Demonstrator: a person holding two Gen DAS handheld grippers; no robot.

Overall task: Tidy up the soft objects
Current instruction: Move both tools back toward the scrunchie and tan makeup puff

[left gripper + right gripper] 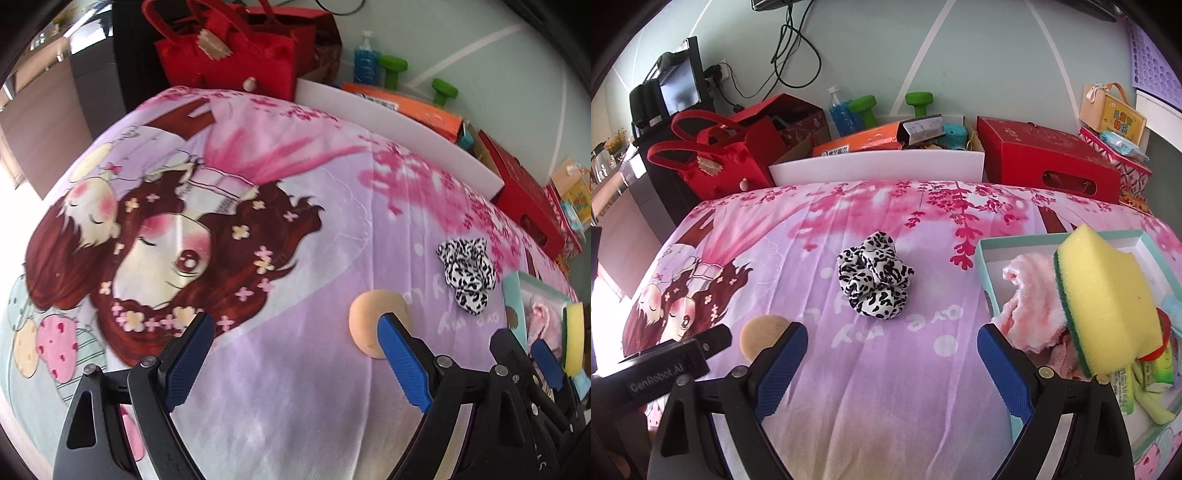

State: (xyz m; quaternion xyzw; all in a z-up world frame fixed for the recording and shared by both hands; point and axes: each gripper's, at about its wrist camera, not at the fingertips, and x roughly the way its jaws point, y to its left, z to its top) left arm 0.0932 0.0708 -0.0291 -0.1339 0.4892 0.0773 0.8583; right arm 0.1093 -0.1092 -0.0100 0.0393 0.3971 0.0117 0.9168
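Note:
A black-and-white leopard scrunchie (873,275) lies on the pink cartoon blanket (849,369), ahead of my open, empty right gripper (892,339). It also shows in the left wrist view (467,271). A round beige powder puff (373,323) lies flat by the right finger of my open, empty left gripper (297,330); it also shows in the right wrist view (762,334). A teal open box (1015,243) at the right holds a pink fluffy cloth (1030,299) and a yellow sponge with a green edge (1104,302) leaning on top.
Behind the blanket stand a red felt bag (720,162), a white bin (875,168) with an orange carton, a blue bottle (840,112), green dumbbells (864,107) and a red box (1045,158). Small packets (1148,373) lie in the teal box's near end.

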